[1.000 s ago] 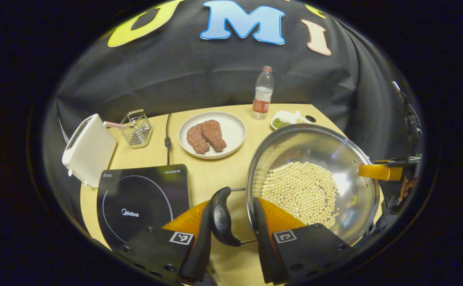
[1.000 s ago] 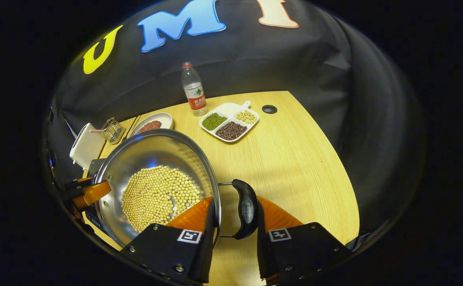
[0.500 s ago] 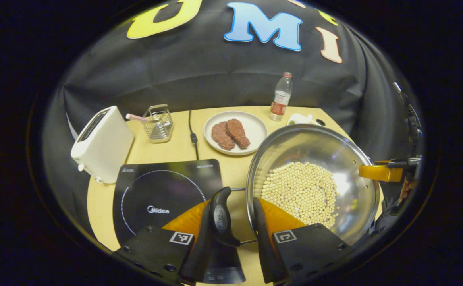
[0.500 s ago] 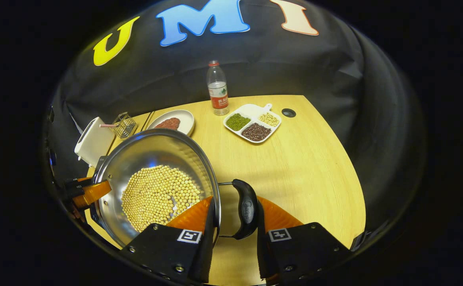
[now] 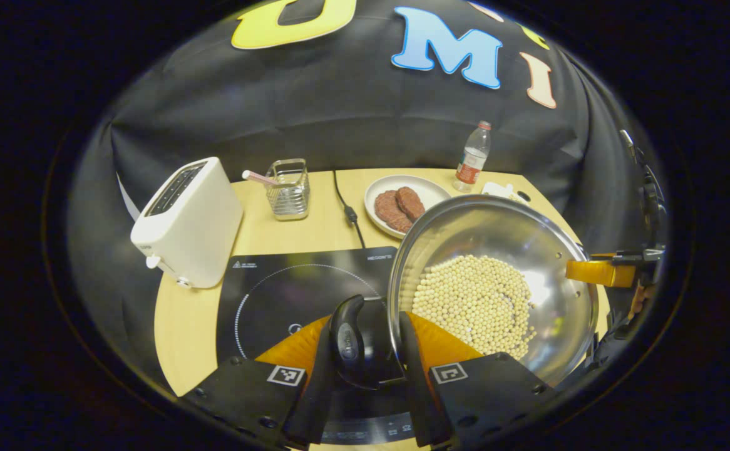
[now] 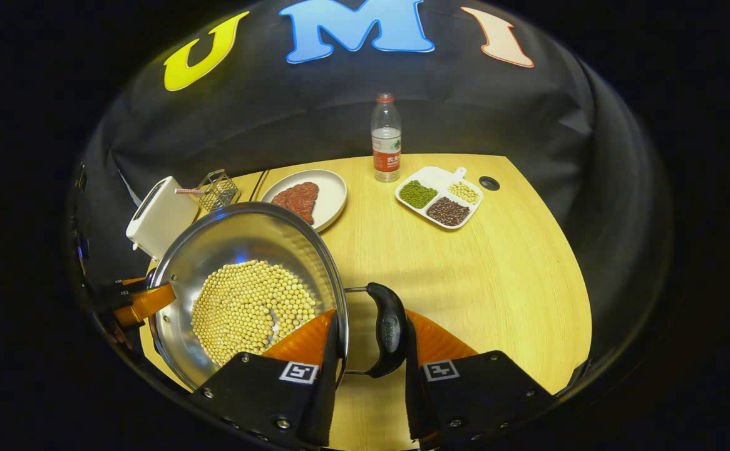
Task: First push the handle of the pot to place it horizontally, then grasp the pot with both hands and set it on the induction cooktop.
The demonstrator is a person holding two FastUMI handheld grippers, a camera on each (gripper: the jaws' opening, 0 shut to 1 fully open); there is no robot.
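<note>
A steel pot [image 5: 490,238] holding soybeans [image 5: 472,302] hangs between both grippers, above the table. My left gripper [image 5: 365,369] is shut on the pot's black left handle [image 5: 347,338], with one finger against the rim. Under that handle lies the black induction cooktop [image 5: 290,288], and the pot's left edge overlaps the cooktop's right side. My right gripper [image 6: 368,369] is shut on the pot's right handle [image 6: 390,329] beside the same pot [image 6: 240,241]. The left gripper [image 6: 139,300] shows across the pot, as does the right gripper [image 5: 603,272].
A white toaster [image 5: 186,219] stands left of the cooktop, with a wire basket [image 5: 288,188] and a power cord [image 5: 347,210] behind it. A plate of meat [image 5: 402,200], a bottle [image 6: 386,138] and a divided bean dish [image 6: 440,200] sit at the back.
Both grippers have carried the pot to the left. The cooktop has come from the left side to lie under the left handle, and the toaster has come closer.
</note>
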